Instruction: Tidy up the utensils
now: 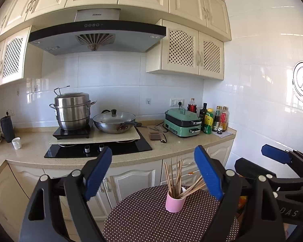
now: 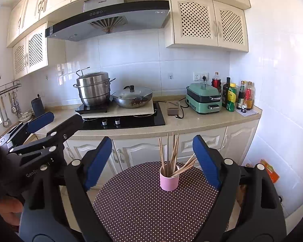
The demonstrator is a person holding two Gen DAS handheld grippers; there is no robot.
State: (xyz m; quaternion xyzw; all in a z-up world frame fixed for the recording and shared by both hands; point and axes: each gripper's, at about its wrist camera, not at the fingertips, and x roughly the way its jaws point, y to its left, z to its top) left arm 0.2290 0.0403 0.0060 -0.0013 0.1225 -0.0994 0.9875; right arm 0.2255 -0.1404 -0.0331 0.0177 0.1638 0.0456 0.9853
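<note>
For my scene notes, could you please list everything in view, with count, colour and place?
round polka-dot table: one, brown with white dots, foreground
pink cylindrical cup: one, pink, on the table
wooden chopsticks: a bundle, tan, standing in the cup
steel steamer pot: one, silver, on the cooktop
lidded wok: one, grey, beside the pot
green electric cooker: one, green, on the counter to the right
sauce bottles: several, mixed, counter's right end
white mug: one, white, counter's left
left tool: one, black with blue pads, open
right tool: one, same colours, open

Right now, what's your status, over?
Both tongs open, empty: left, right. Chopsticks all in pink cup, upright on table. Nothing in the way.
</note>
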